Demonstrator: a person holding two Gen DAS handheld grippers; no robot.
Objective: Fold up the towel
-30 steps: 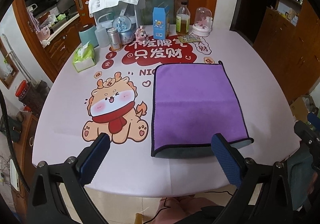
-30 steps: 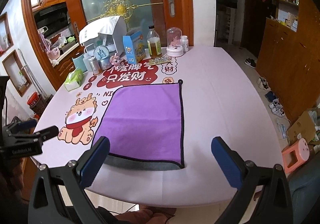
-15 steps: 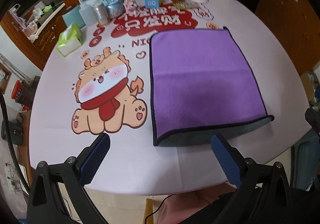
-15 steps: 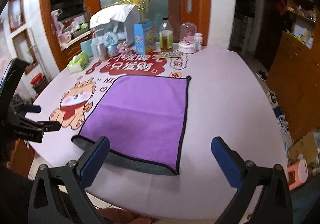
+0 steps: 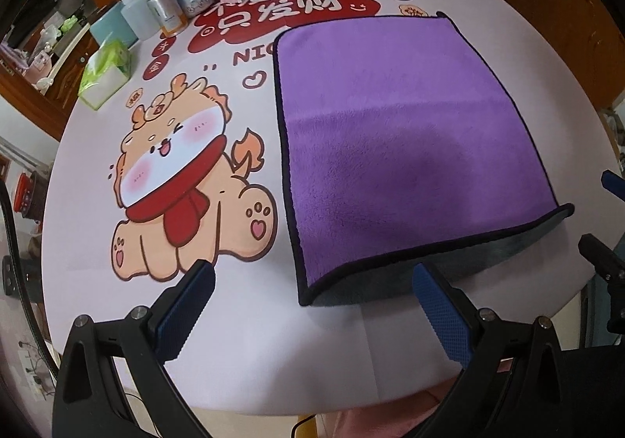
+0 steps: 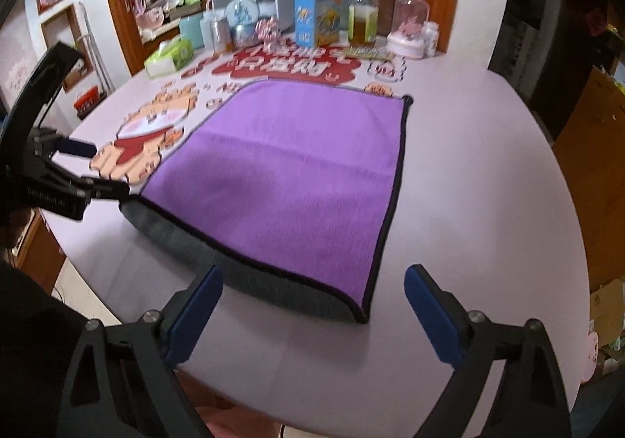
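Note:
A purple towel with a black hem and grey underside lies flat on the pink table; it also shows in the right wrist view. Its near edge curls up and shows the grey side. My left gripper is open and empty, just above the towel's near left corner. My right gripper is open and empty, just above the towel's near right corner. The left gripper also appears at the left of the right wrist view.
The pink table has a cartoon dragon print left of the towel. At the far edge stand a tissue pack, cans, a snow globe, a blue carton, an oil bottle and a glass dome.
Both grippers have moved down and forward toward the towel's near edge. The towel has not moved. Both stay open.

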